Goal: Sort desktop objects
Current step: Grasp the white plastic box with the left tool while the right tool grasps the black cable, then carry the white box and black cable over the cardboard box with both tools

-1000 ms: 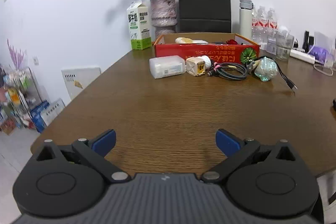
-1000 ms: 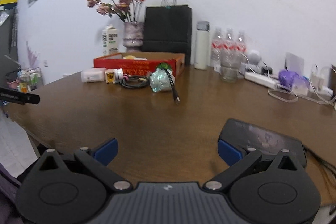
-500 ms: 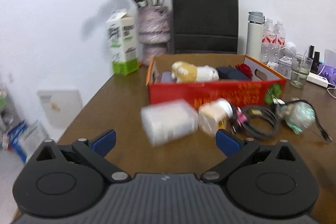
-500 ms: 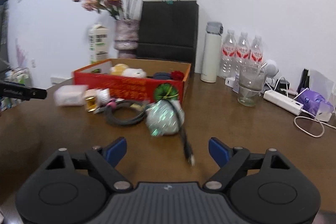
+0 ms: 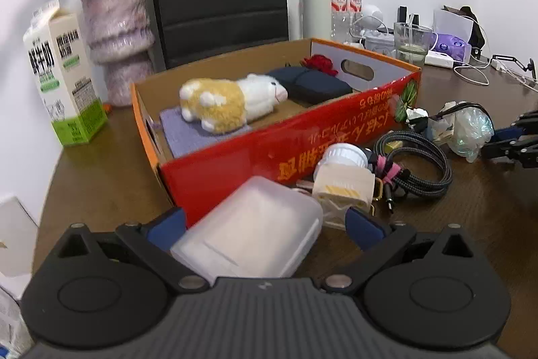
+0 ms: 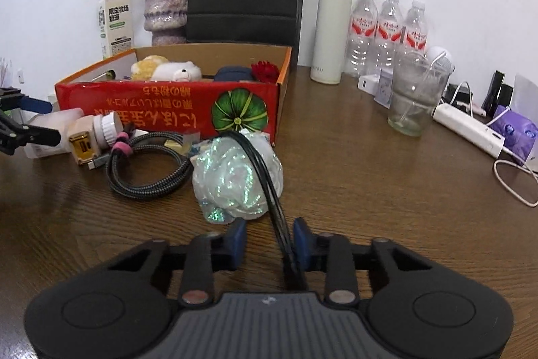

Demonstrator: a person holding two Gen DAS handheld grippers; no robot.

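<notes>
- table (image 6: 370, 190): dark wood grain, smooth, with a soft sheen;
- box (image 5: 255, 153): cardboard, printed glossy red outside, bare matt brown inside;
- case (image 5: 255, 234): frosted, translucent plastic, smooth;
- coiled cable (image 6: 148, 170): woven braid, rough, grey-black;
- plush toy (image 5: 232, 100): fluffy cloth, yellow and white;
- crumpled bag (image 6: 235, 177): thin clear film, iridescent glints;
- black cord (image 6: 265, 180): smooth, slightly shiny rubber;
- right tool (image 6: 269, 241): matt black plastic, blue pads;
- tumbler (image 6: 413, 96): clear glass.

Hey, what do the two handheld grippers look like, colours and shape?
The left gripper and right gripper look alike: matte black bodies with a ribbed grey centre panel, two round black discs, scissor-like black linkage arms with silver pivot pins, and blue pads on the fingers. No hands or sleeves show.
</notes>
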